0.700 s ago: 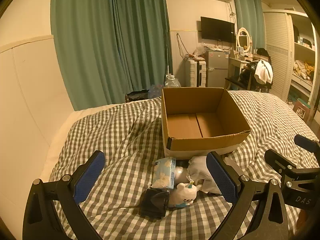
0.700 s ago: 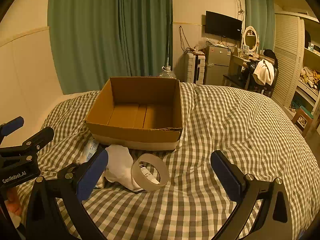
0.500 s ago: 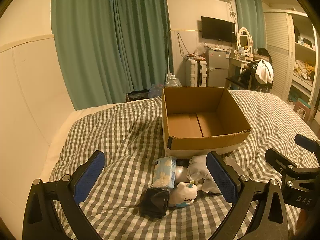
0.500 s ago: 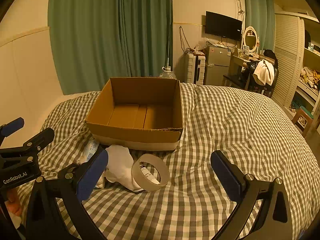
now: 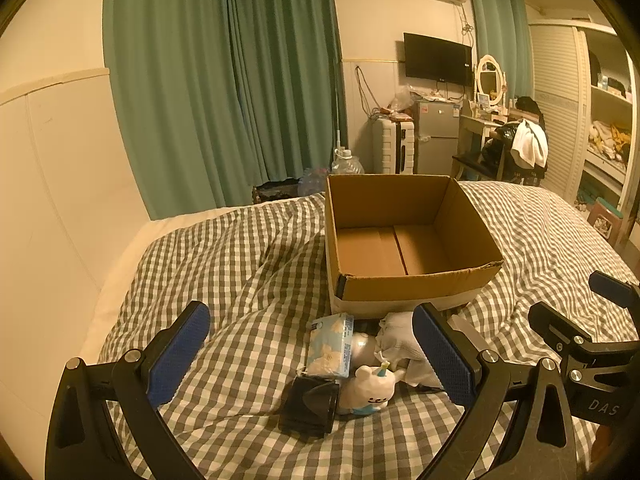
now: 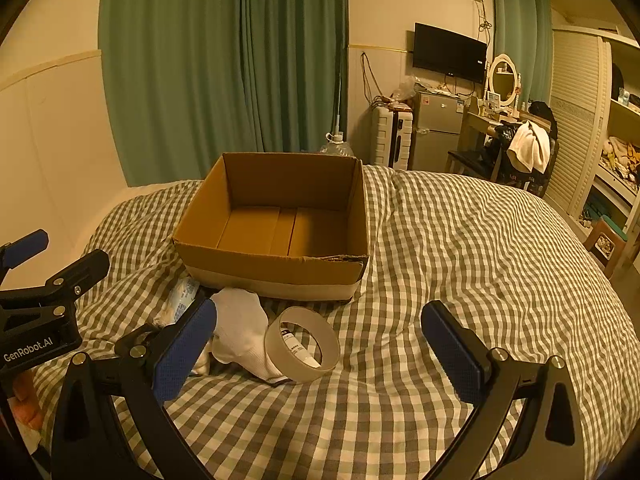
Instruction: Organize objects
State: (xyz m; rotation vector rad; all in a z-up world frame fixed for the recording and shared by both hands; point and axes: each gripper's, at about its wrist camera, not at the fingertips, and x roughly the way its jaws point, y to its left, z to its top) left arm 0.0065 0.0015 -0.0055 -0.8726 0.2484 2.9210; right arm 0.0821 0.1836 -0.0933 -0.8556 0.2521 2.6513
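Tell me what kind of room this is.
Most likely a lived-in bedroom. A bed with a checked duvet fills the foreground, a vanity mirror and a wall-mounted TV stand at the far wall, and an open wardrobe is on the right.

The cardboard box (image 5: 404, 240) is matt brown, its near rim torn rough. Under it the checked bedcover (image 6: 460, 248) is soft, creased cloth. The tape roll (image 6: 303, 344) looks smooth and papery, the white cloth (image 6: 240, 328) knitted, the toy (image 5: 370, 390) plush, the tissue pack (image 5: 330, 344) glossy film.
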